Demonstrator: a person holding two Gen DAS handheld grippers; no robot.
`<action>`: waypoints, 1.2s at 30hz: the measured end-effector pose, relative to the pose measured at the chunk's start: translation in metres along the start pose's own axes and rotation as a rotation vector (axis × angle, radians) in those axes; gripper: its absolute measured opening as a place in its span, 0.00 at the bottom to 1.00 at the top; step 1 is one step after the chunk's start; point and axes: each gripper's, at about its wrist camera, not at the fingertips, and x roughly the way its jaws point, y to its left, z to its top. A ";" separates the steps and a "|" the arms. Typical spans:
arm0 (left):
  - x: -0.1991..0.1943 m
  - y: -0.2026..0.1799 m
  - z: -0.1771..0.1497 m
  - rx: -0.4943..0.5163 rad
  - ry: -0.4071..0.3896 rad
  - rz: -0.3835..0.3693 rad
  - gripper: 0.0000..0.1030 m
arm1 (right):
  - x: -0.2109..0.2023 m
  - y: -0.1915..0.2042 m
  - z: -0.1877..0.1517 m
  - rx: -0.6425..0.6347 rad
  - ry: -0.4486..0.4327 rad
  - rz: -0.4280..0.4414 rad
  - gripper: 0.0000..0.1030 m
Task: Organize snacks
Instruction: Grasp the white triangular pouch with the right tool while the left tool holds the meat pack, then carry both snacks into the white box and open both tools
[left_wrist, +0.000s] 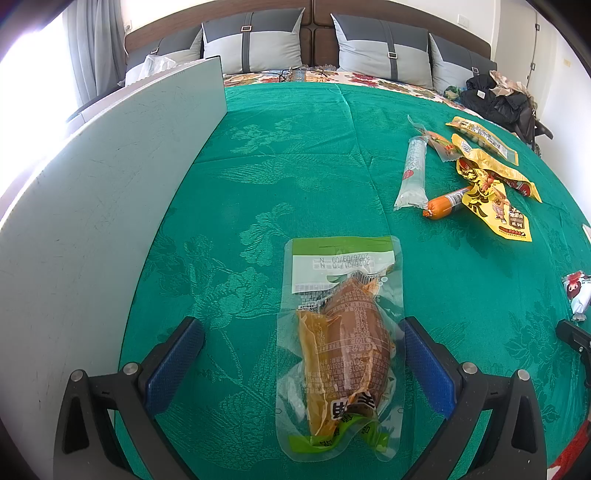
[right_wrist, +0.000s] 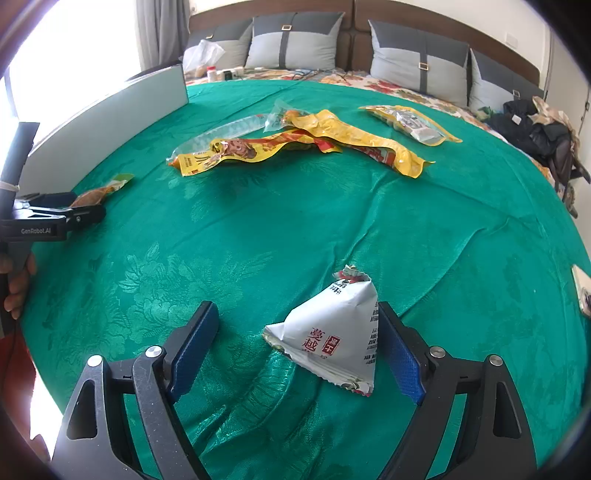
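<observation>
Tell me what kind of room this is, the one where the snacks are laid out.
Most likely a bedroom. Behind the green tablecloth holding the snacks there is a bed with a floral bedspread, grey pillows propped against a padded brown headboard, and a curtained window at the left.

Shiny green damask cloth (left_wrist: 295, 155); glossy clear plastic pouch (left_wrist: 340, 332); crinkled matt white packet (right_wrist: 332, 332); glossy yellow foil bags (right_wrist: 351, 136); scuffed matt white board (left_wrist: 92, 192), left.
</observation>
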 end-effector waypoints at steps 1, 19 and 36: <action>0.000 0.000 0.000 0.000 0.000 0.000 1.00 | 0.000 0.000 0.000 0.000 0.000 0.000 0.85; -0.029 -0.009 -0.018 0.080 0.081 -0.115 0.48 | -0.025 -0.013 0.005 0.114 -0.039 0.161 0.47; -0.168 0.068 -0.002 -0.228 -0.124 -0.400 0.48 | -0.055 0.090 0.046 -0.015 -0.035 0.250 0.47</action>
